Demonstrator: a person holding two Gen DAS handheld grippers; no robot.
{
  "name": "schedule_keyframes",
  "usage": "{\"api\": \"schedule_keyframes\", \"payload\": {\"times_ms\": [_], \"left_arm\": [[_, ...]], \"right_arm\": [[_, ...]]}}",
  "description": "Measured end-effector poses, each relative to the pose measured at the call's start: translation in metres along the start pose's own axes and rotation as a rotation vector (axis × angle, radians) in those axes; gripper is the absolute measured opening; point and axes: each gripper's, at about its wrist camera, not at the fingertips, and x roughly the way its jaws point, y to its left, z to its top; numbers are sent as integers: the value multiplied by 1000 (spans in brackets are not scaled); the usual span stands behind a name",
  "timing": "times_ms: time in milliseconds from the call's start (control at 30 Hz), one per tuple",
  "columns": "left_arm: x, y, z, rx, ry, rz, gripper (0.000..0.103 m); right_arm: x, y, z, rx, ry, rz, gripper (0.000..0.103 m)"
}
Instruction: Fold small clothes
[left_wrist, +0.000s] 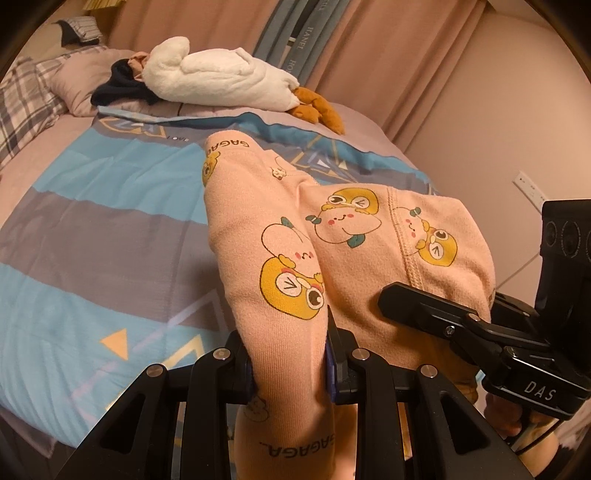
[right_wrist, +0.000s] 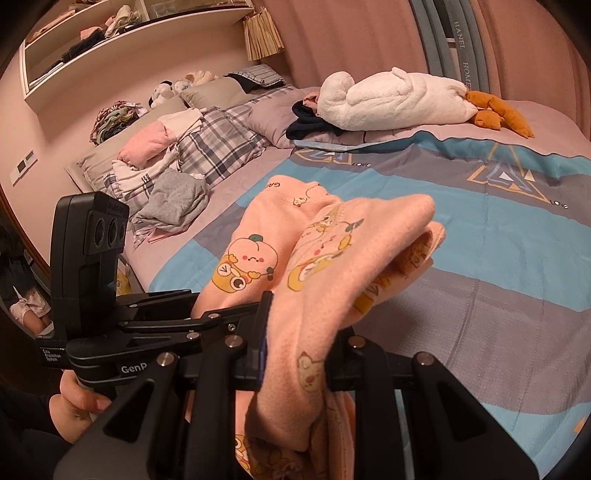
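A small pink garment (left_wrist: 332, 240) printed with yellow cartoon characters is held up over the bed. My left gripper (left_wrist: 291, 365) is shut on one bunched edge of it. My right gripper (right_wrist: 295, 354) is shut on another bunched part of the same pink garment (right_wrist: 332, 251). The right gripper also shows in the left wrist view (left_wrist: 461, 321) at the right, close beside the cloth. The left gripper also shows in the right wrist view (right_wrist: 207, 314) at the left. The garment's far end droops onto the bedspread (left_wrist: 110, 206).
The bed has a blue and grey striped cover (right_wrist: 498, 258). A white plush goose (right_wrist: 391, 99) and dark clothes (right_wrist: 310, 122) lie at the head. Folded clothes (right_wrist: 166, 184) and plaid pillows (right_wrist: 218, 140) sit at the left side. Curtains (left_wrist: 388, 55) hang behind.
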Motion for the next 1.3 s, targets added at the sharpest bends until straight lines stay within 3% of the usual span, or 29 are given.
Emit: {"api": "schedule_keyframes", "payload": {"times_ms": [600, 1300], "left_arm": [[14, 12, 6, -29, 13, 30, 26], [53, 41, 34, -38, 31, 62, 26]], "right_arm": [[25, -5, 8, -8, 29, 5, 22], [71, -26, 28, 19, 55, 15, 22]]}}
